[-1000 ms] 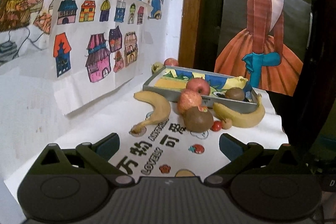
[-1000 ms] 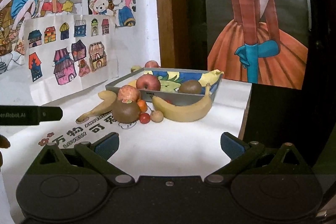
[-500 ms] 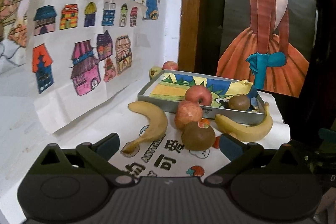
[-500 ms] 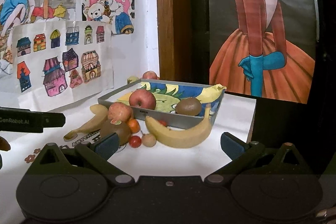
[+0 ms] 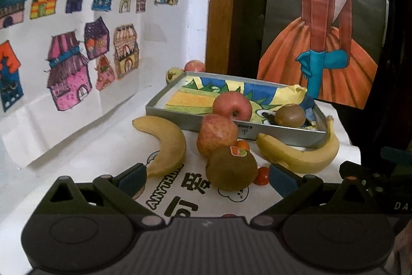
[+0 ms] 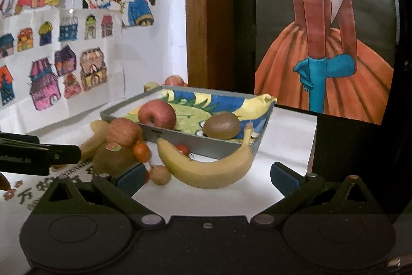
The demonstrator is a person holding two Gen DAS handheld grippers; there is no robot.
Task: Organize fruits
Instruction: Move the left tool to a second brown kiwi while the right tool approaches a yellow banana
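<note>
**Both grippers gape before a heap of fruit at a grey tray**

The left gripper [image 5: 207, 175] is spread wide and empty, its blue-padded fingers flanking a brown kiwi with a small sticker [image 5: 231, 168] that sits on the white printed tablecloth [image 5: 108, 146]. The right gripper [image 6: 207, 175] is likewise released and holds nothing; a long yellow banana [image 6: 208, 166] lies across the gap ahead of it, curving up against the near corner of the shallow grey metal tray [image 6: 195, 144].

The tray is lined with a blue, yellow and green drawing. Inside it rest a red apple [image 5: 232, 105] and a second brown kiwi [image 5: 290, 115], well apart from each other. Outside, just in front of the tray wall, a paler red apple [image 5: 217, 134] touches the stickered kiwi, with a small orange fruit [image 5: 242, 145] tucked between them.

The left wrist view alone shows a second, stubbier yellow banana [image 5: 167, 143] in full, lying to the left of the heap, and a small red tomato [image 5: 261, 175] beside the right finger. It also shows two more fruits behind the tray's far corner, against the wall: a red one [image 5: 195, 66] and a greenish one [image 5: 173, 74].

The right wrist view alone shows a small tan round fruit [image 6: 160, 175] beside the banana's near end, a red tomato [image 6: 182, 149] between banana and tray, and the black body of the left gripper reaching in from the left edge. The stubby banana is mostly hidden there
</note>
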